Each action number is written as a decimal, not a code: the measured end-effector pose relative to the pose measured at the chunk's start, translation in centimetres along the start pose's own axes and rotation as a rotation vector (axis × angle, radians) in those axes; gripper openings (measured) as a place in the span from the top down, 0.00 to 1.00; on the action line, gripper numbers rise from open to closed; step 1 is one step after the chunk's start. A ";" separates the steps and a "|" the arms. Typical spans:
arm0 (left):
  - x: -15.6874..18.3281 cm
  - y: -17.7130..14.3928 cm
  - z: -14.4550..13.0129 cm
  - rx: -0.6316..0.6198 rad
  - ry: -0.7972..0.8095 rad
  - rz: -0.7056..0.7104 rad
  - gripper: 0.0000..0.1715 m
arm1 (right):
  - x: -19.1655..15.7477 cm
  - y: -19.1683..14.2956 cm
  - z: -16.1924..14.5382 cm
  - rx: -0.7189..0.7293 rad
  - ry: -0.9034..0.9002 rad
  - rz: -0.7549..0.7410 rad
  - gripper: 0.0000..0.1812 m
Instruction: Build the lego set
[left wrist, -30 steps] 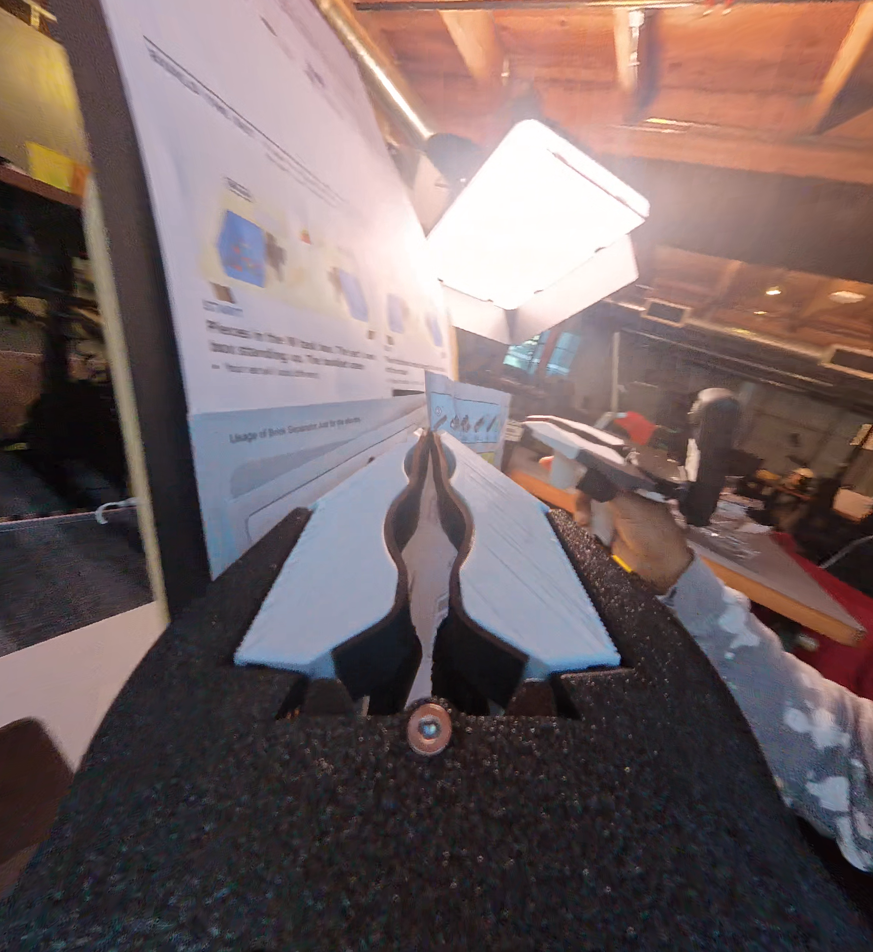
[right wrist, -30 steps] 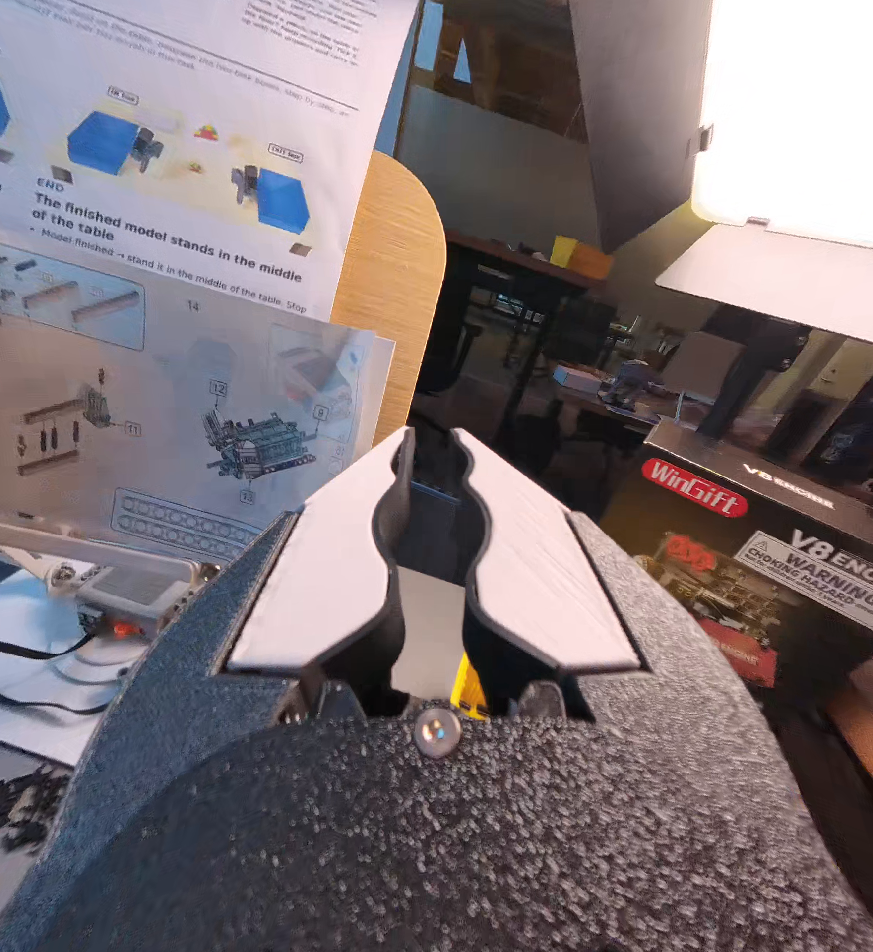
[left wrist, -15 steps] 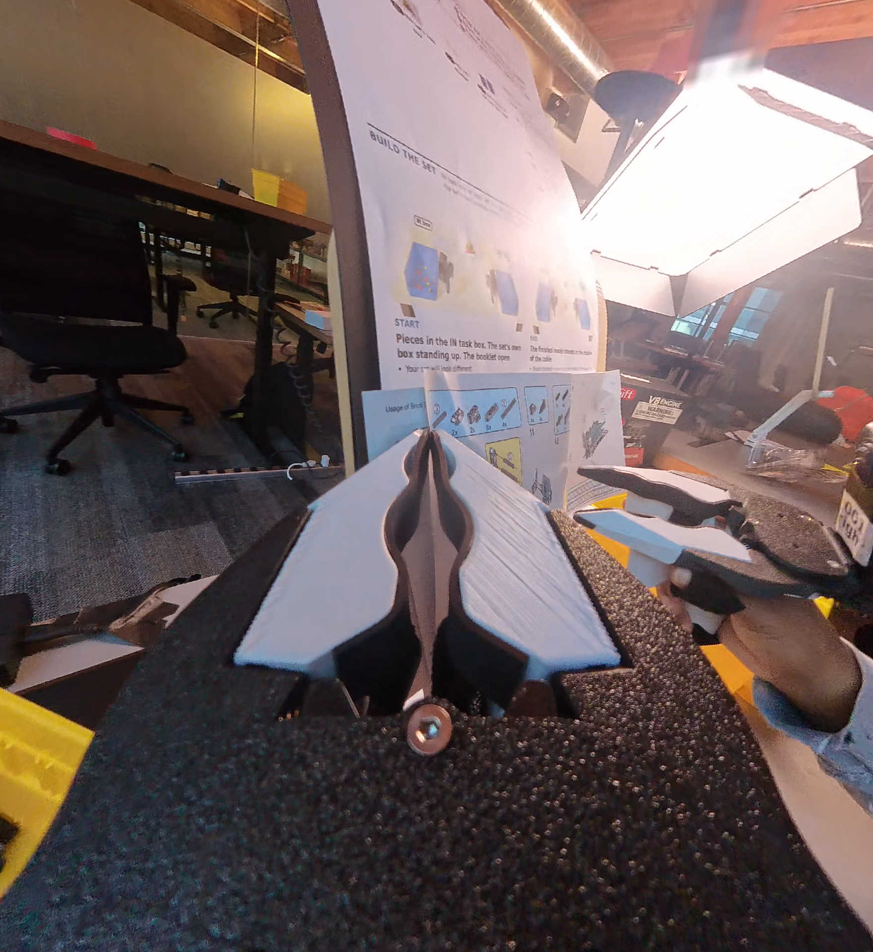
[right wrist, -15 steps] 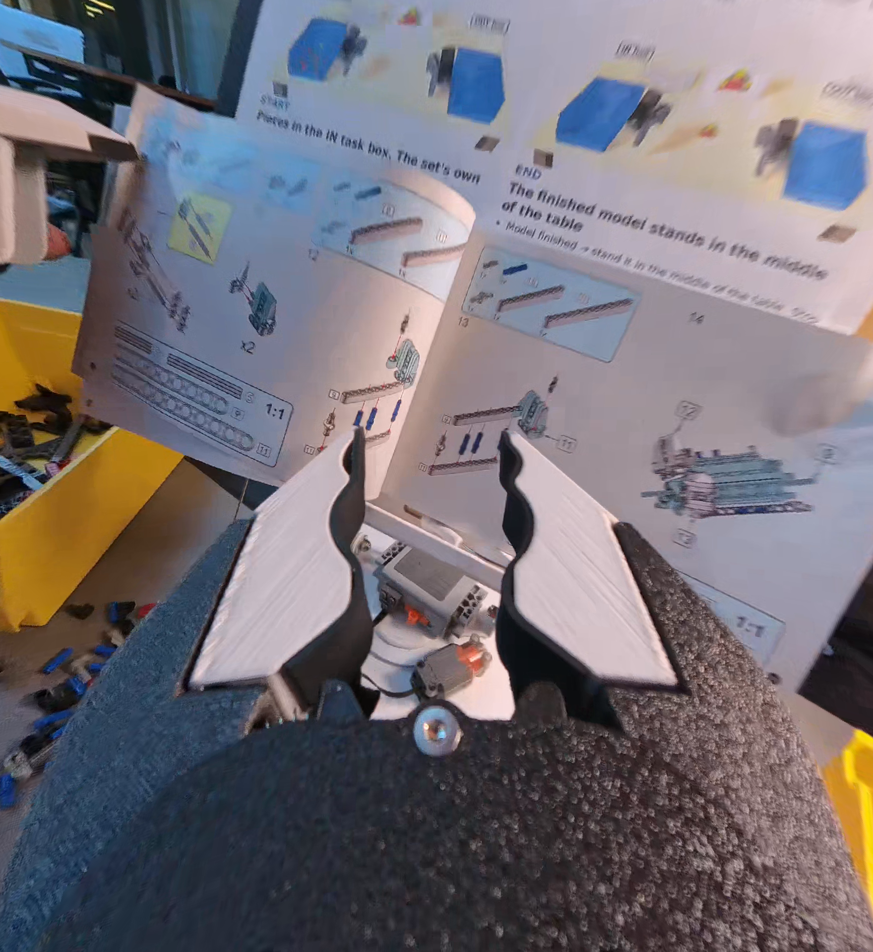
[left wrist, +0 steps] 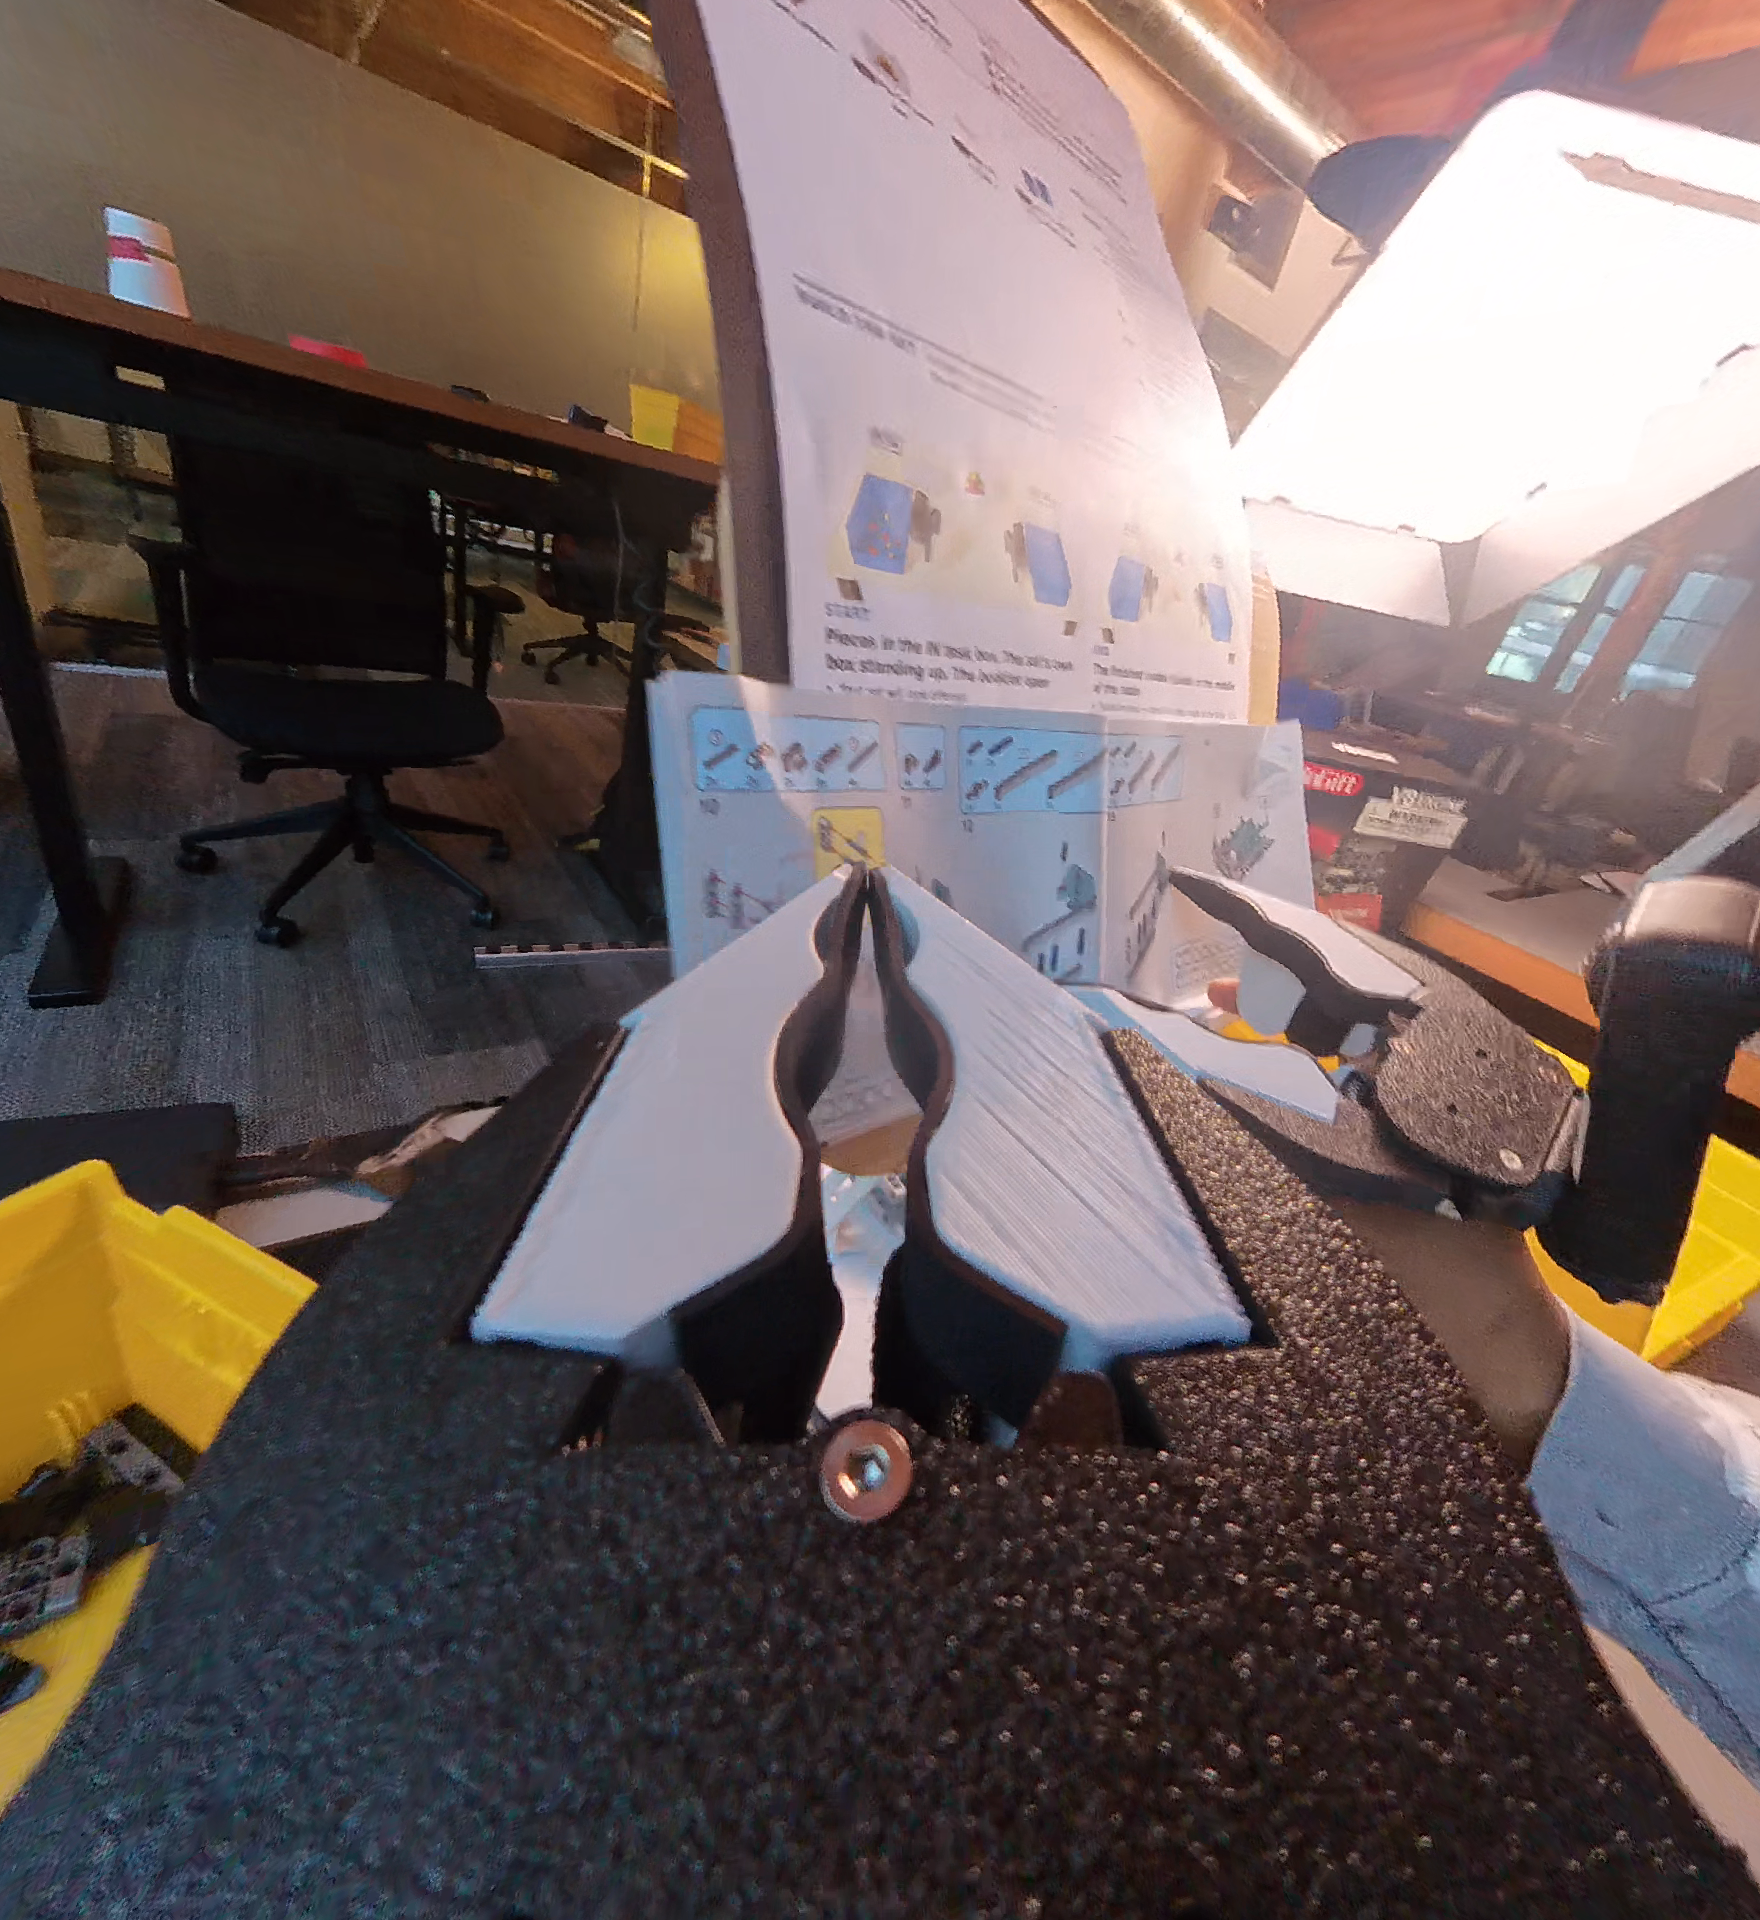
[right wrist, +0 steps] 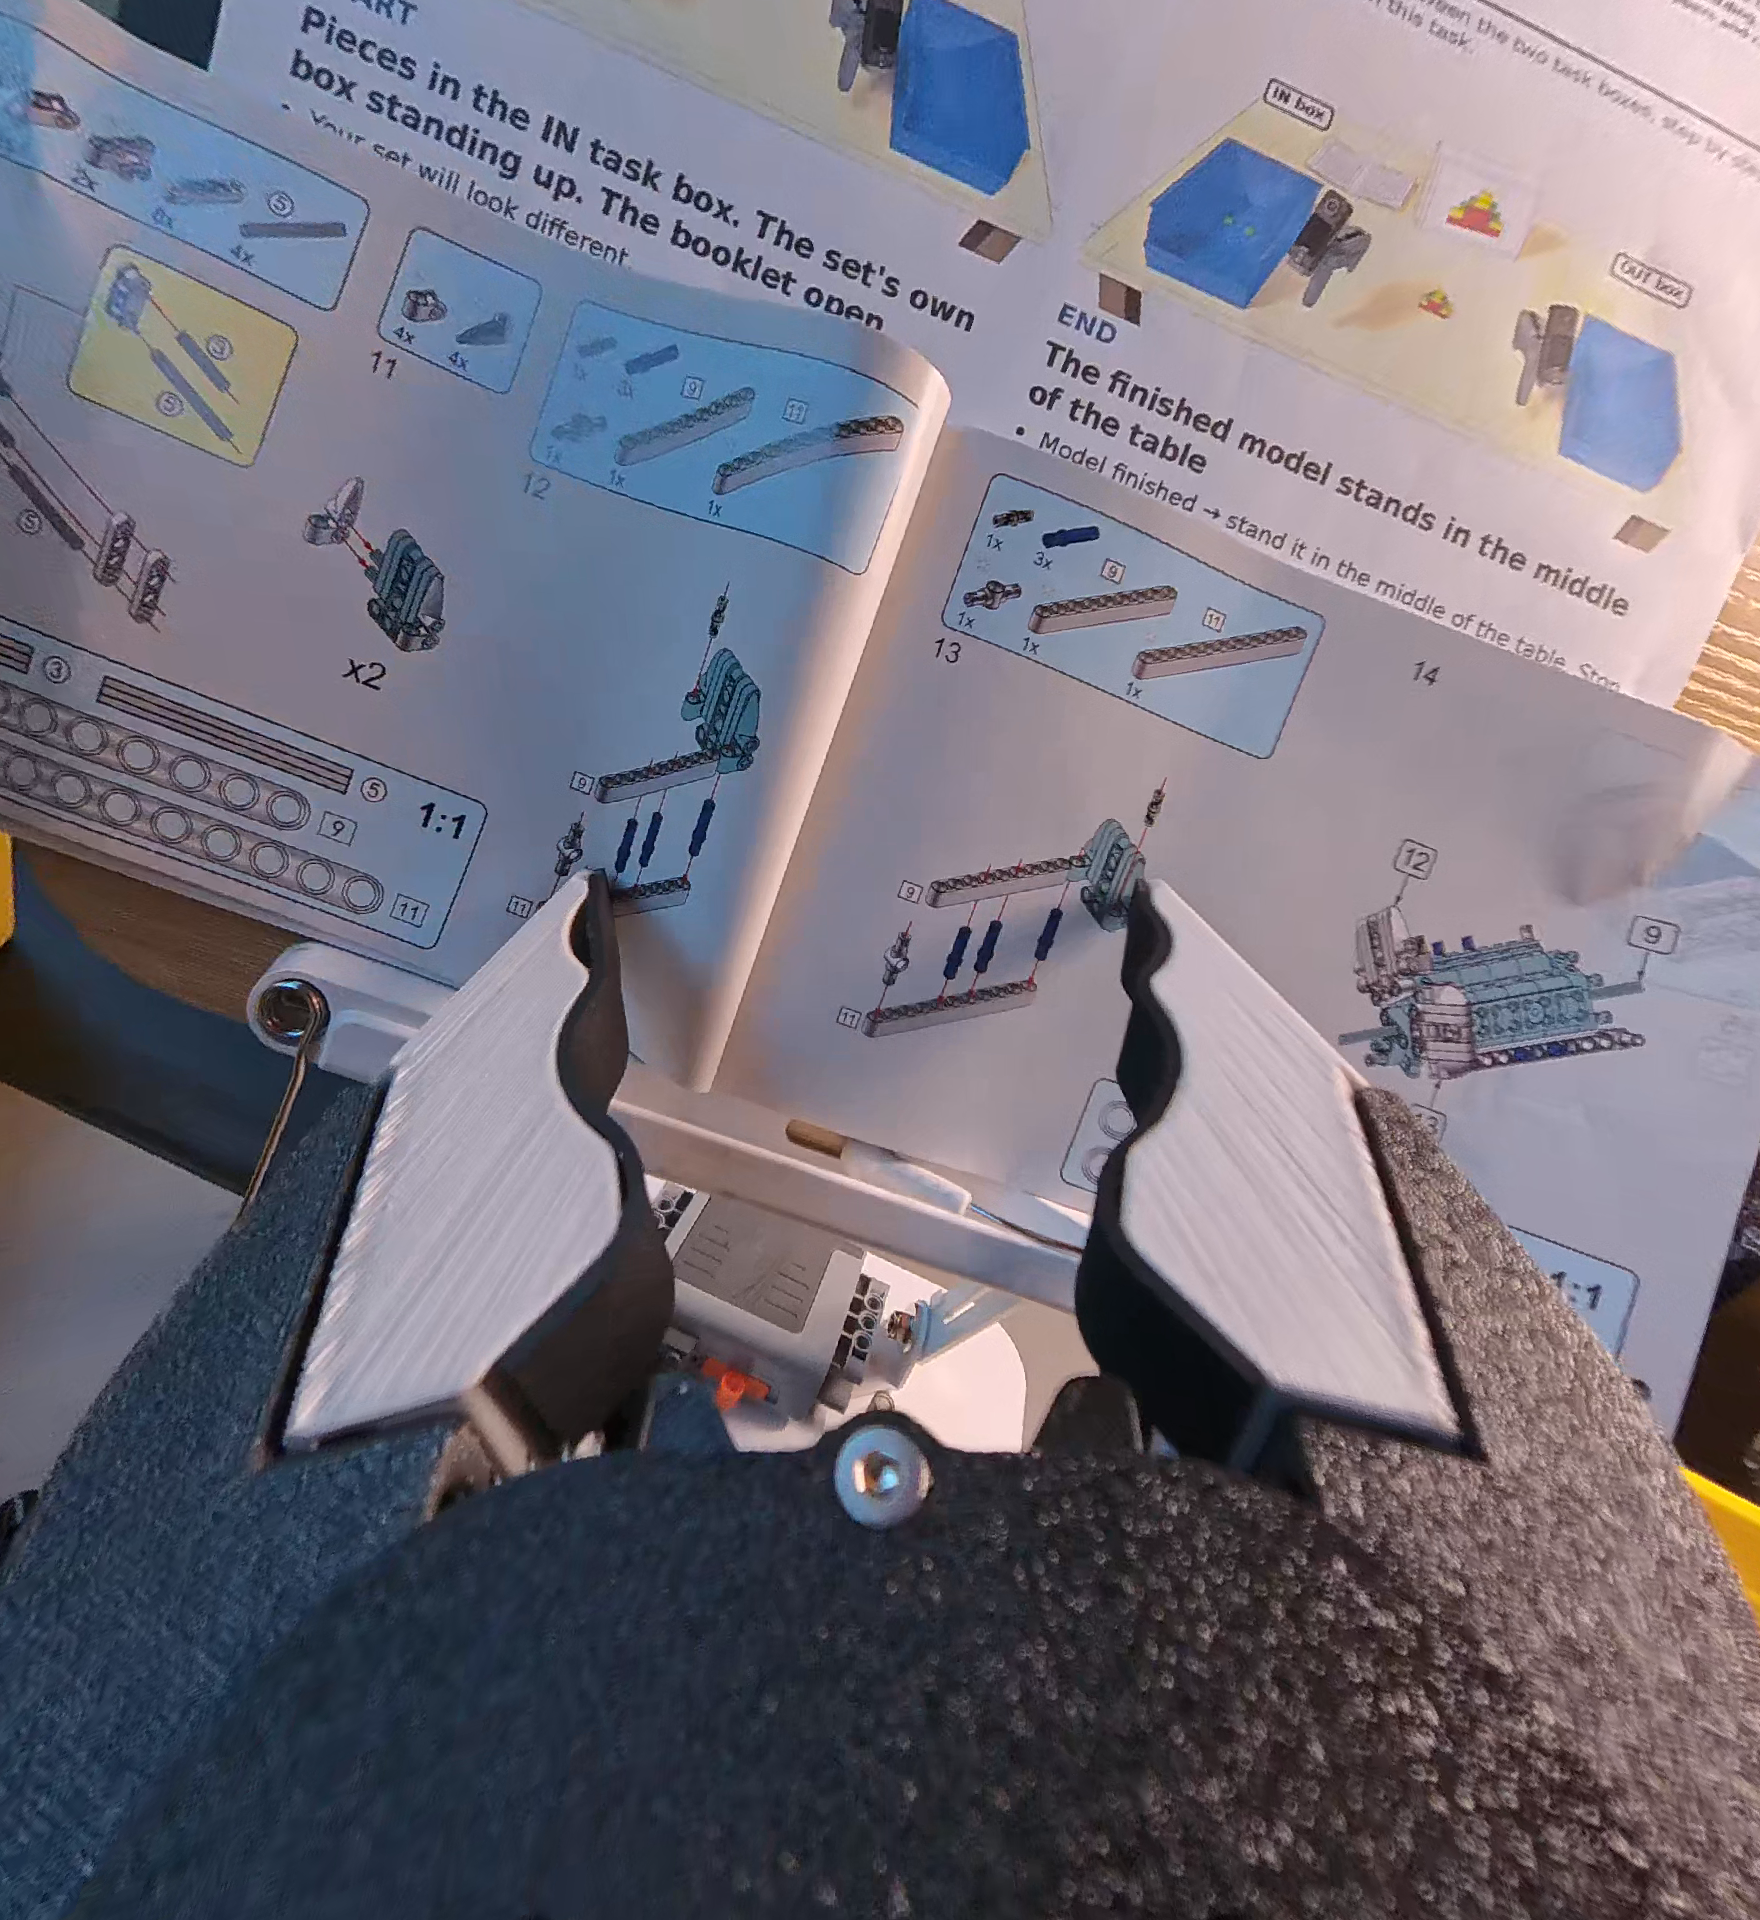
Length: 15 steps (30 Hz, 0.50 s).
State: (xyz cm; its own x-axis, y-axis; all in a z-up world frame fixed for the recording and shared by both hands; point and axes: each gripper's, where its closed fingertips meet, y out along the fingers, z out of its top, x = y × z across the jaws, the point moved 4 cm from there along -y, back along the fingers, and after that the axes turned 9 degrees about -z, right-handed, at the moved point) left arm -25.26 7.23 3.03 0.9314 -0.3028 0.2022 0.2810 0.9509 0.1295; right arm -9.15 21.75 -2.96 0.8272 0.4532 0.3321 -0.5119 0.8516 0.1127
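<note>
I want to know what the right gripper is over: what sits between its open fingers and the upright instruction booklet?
Right wrist view: between the right gripper and the open paper booklet lies a white stand bar; nearer, a grey block with an orange switch.

Your right tool (right wrist: 871, 899) hides most of the grey motor block (right wrist: 782, 1288). The yellow bin (left wrist: 45, 1340) is cut off at the left edge, its dark pieces (left wrist: 34, 1538) too blurred to identify.

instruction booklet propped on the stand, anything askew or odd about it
Slightly. The open grey-white instruction booklet sits tilted in the right wrist view, and its left page bows outward near the spine rather than lying flat. The far right page edge looks curled or blurred. No tears or spills show.
</note>
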 end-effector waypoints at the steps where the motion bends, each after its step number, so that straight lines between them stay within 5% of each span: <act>1: 0.7 0.4 -0.9 -0.029 0.013 -0.016 1.00 | 0.0 0.0 0.0 0.001 0.004 -0.002 0.47; 10: -0.2 4.6 -7.6 -0.237 0.052 0.036 1.00 | -0.1 -0.1 -0.3 0.002 0.020 0.055 0.45; 15: -0.7 4.8 -7.9 -0.234 0.035 0.034 1.00 | 0.8 -0.8 -0.3 0.013 0.081 0.120 0.48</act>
State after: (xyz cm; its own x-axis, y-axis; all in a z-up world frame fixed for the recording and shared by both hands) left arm -22.71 12.48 -4.18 0.9475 -0.2718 0.1686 0.2916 0.9506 -0.1061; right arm -7.98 21.47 -3.02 0.7756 0.5718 0.2673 -0.6107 0.7869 0.0888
